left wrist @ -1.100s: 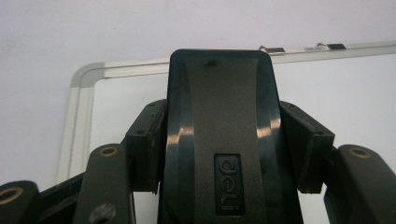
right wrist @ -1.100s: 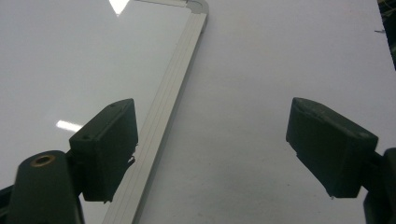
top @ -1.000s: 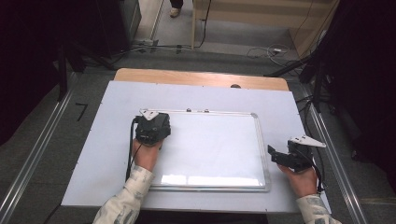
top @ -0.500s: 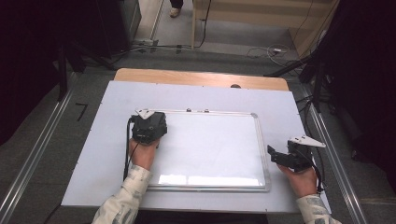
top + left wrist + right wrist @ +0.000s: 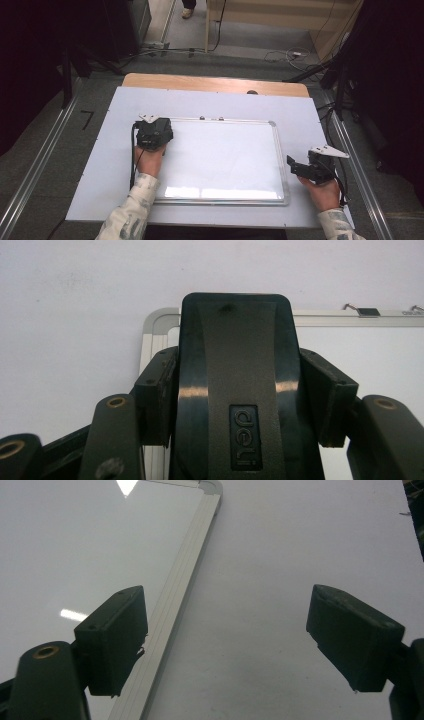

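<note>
- Table [image 5: 115, 150]: white-covered, takes up the middle of the high view; the person's forearms enter from the bottom edge.
- Whiteboard [image 5: 225, 160]: lies flat at frame centre, long axis left–right across the picture. Surface looks blank, with only a glare band near the lower edge.
- Left gripper [image 5: 154, 134]: upper left of the board, on its top-left corner. Jaws are clamped on a black eraser [image 5: 235, 390]. In the left gripper view the block sits squeezed between both pads, its "deli" label facing the camera and its long axis along the jaws.
- Eraser nose points at the board's top-left corner frame [image 5: 152, 327], which sits just ahead of it. I can't tell from these views whether the felt is pressed on the surface.
- Key relation: the whole unwiped board area lies right of and below the eraser in the high view. My read is that the next stroke has to run rightward along the board's long axis or down toward the lower edge.
- Right gripper [image 5: 300, 167]: lower right of frame, just off the board's right edge. Jaws stand wide with nothing between them.
- In the right gripper view, the aluminium right frame [image 5: 185, 580] runs diagonally past the left-hand pad [image 5: 115, 640].
- The left hand is the working one. The right is well placed to steady the right edge if the board slides.
</note>
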Demonstrator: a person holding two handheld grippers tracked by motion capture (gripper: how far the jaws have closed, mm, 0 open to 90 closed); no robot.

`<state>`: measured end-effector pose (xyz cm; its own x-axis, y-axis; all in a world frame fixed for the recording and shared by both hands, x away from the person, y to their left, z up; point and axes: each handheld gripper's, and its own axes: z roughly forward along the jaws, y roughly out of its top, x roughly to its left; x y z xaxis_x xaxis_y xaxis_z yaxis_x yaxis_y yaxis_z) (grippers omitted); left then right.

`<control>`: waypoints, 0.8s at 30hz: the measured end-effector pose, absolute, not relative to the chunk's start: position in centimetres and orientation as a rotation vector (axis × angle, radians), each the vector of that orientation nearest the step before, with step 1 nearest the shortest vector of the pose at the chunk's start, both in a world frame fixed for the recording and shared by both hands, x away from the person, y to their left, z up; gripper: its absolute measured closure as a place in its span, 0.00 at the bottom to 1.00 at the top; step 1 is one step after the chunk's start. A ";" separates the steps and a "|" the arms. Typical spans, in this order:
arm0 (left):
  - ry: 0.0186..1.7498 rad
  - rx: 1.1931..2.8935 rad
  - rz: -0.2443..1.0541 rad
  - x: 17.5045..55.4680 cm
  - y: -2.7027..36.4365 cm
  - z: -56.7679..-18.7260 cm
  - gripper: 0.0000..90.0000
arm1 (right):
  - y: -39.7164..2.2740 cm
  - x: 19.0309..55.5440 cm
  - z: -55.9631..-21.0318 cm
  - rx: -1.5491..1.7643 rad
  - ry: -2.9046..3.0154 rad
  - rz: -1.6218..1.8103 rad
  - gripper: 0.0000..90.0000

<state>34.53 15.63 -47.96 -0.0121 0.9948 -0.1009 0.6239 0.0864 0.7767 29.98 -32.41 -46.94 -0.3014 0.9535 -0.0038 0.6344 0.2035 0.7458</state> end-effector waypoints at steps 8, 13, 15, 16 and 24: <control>1.738 1.600 0.726 35.5 16.1 -48.1 0.45 | -32.4 30.0 -47.0 1.469 2.014 0.894 0.17; 1.768 1.620 0.737 36.3 16.4 -48.4 0.44 | -32.4 29.9 -47.0 1.468 2.014 0.891 0.17; 1.774 1.628 0.738 36.6 16.3 -48.4 0.44 | -32.4 29.9 -47.0 1.467 2.014 0.890 0.17; 1.780 1.632 0.736 36.7 16.3 -48.4 0.44 | -32.4 29.9 -47.0 1.468 2.015 0.889 0.17; 1.807 1.664 0.718 37.3 16.2 -48.9 0.44 | -32.5 29.9 -47.0 1.466 2.015 0.890 0.17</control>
